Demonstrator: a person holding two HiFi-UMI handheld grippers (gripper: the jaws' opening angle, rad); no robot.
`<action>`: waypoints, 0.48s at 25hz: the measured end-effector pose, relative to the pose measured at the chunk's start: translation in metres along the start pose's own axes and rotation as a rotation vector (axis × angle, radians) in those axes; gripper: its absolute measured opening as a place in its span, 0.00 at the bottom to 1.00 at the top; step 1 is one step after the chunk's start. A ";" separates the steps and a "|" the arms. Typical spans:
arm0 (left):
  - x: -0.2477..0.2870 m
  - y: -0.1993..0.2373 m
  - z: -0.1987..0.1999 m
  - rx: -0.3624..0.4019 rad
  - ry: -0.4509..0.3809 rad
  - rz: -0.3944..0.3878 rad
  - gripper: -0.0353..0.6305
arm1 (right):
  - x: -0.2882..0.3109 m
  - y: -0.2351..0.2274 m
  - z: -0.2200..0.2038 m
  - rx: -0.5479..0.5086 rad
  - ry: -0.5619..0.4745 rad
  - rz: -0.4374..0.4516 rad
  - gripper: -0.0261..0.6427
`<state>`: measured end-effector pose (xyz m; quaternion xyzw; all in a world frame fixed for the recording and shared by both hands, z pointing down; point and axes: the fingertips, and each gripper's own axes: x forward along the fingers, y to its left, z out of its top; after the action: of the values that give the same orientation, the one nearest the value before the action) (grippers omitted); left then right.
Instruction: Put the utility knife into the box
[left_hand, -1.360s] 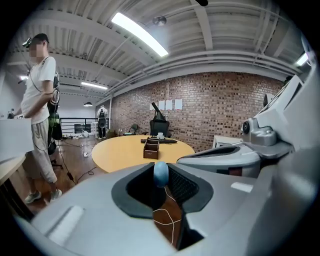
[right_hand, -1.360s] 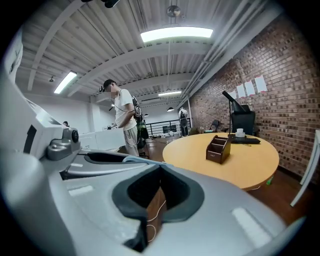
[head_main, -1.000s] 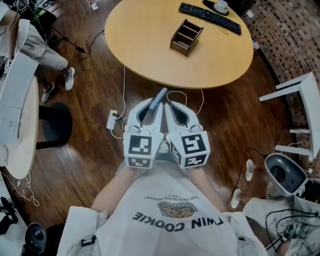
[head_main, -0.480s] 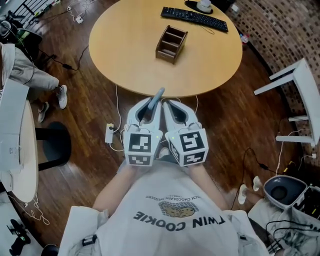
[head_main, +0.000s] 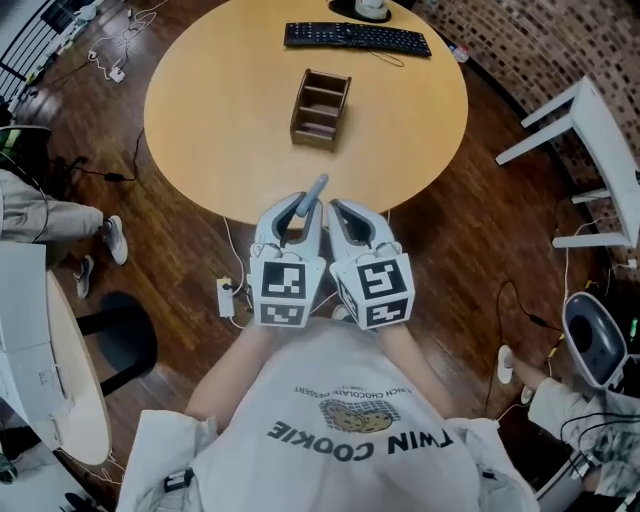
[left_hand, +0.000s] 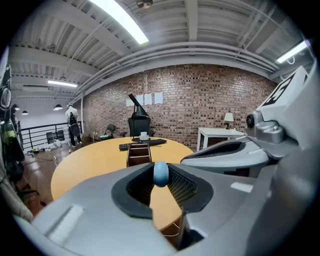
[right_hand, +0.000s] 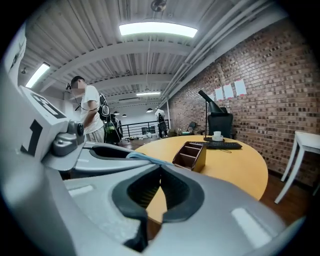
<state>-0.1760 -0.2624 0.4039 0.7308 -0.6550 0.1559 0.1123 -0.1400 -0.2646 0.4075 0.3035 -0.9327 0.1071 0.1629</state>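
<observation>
1. Left tongs (head_main: 303, 205) are nearest the person, well short of the box (head_main: 320, 108) and off the near edge of the surface (head_main: 220, 100). They are clamped on the utility knife (head_main: 318, 186). Its blue-grey end pokes past the tips toward the box.
2. Right tongs (head_main: 345, 208) sit just beside the left ones, also on the person's side of the box. Their pads are pressed together with nothing between them.
3. So the knife is in the air in the left tongs, over the floor, not yet over the surface and well apart from the box.
4. The box stands upright near the middle of the surface, open-topped, with dividers across it. Nothing shows inside it.
5. Keyboard (head_main: 357, 38) lies beyond the box, well apart from it and out of the way.
6. Risk: the grip is on a slim, smooth handle, so the knife could pivot or slide out on the way to the box. It would then fall to the floor, not the surface.
7. Risk: the compartments look narrow. A slanted knife could catch the rim or a divider and shove or tip the box, which nothing steadies. The empty right tongs could brace it.
8. Risk: letting go too high above the box could leave the knife lying across the dividers or bouncing out.
</observation>
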 end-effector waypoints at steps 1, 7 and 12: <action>0.006 0.005 0.002 0.016 0.005 -0.014 0.17 | 0.007 -0.002 0.002 0.003 0.003 -0.012 0.04; 0.039 0.032 0.005 0.156 0.057 -0.096 0.17 | 0.043 -0.011 0.016 0.010 0.011 -0.076 0.04; 0.061 0.044 0.005 0.336 0.079 -0.170 0.17 | 0.065 -0.022 0.021 0.019 0.018 -0.133 0.04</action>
<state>-0.2132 -0.3255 0.4199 0.7852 -0.5508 0.2816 0.0272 -0.1820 -0.3230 0.4140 0.3653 -0.9079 0.1077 0.1752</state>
